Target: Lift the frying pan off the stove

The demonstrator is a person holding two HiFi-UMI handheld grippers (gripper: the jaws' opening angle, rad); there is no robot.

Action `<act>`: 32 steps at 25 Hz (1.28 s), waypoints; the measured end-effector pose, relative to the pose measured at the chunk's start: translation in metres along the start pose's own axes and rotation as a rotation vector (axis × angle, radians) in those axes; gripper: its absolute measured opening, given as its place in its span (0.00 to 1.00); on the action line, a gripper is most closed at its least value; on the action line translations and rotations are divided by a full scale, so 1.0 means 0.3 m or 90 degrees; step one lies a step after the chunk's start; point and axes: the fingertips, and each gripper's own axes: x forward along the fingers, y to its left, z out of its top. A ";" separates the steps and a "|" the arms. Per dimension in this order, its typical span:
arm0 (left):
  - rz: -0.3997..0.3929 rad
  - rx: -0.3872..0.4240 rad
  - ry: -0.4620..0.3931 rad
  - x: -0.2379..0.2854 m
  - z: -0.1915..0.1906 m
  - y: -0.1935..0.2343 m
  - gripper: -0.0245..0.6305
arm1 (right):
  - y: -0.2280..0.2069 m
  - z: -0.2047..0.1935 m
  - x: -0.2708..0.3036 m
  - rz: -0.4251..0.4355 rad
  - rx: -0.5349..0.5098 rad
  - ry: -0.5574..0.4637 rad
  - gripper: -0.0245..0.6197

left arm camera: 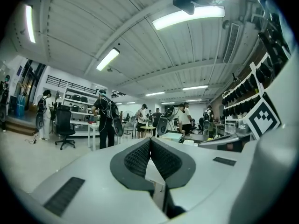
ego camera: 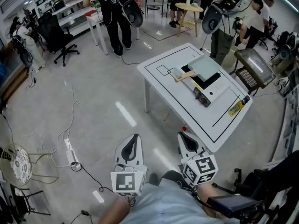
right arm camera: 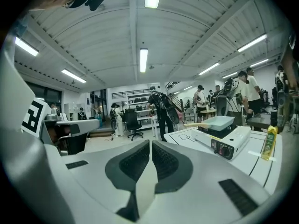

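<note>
Grey floor with loose cables and a power strip [ego camera: 71, 153] fills most of the head view, and a white worktop [ego camera: 163, 85] marked with black lines stands at an angle beyond the grippers. On it a portable stove [ego camera: 212, 85] sits inside the outlined rectangle, toward the worktop's far right edge. The frying pan [ego camera: 204, 67], square and pale, rests on top of the stove, and its wooden handle [ego camera: 186, 76] reaches out toward the worktop's left corner. A yellow bottle [ego camera: 237, 107] lies at the right corner, well apart from the stove.

The left gripper [ego camera: 134, 139] and the right gripper [ego camera: 183, 136] are both held low over the floor, short of the worktop; the right one is near the worktop's near corner. In the left gripper view the left gripper [left arm camera: 150, 148] has its fingers [left arm camera: 138, 160] pressed together with nothing between them. In the right gripper view the right gripper [right arm camera: 151, 148] likewise has its fingers [right arm camera: 135, 164] brought together on nothing. Past them that view shows the worktop [right arm camera: 191, 141], the stove [right arm camera: 233, 139], the frying pan [right arm camera: 219, 122] on it and the bottle [right arm camera: 267, 143].

Behind the worktop several people stand about, one in black [ego camera: 114, 17] beside an office chair [ego camera: 58, 36], and a small round table [ego camera: 188, 8] stands farther back.
</note>
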 end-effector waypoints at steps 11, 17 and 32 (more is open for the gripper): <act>-0.067 0.003 0.061 0.353 -0.135 -0.045 0.07 | -0.270 -0.059 0.196 -0.054 0.042 0.015 0.12; -0.112 0.023 0.106 0.652 -0.179 -0.069 0.07 | -0.482 -0.054 0.360 -0.091 0.087 0.018 0.12; -0.229 0.068 0.082 1.280 -0.050 -0.172 0.07 | -0.935 0.156 0.649 -0.179 0.131 -0.038 0.12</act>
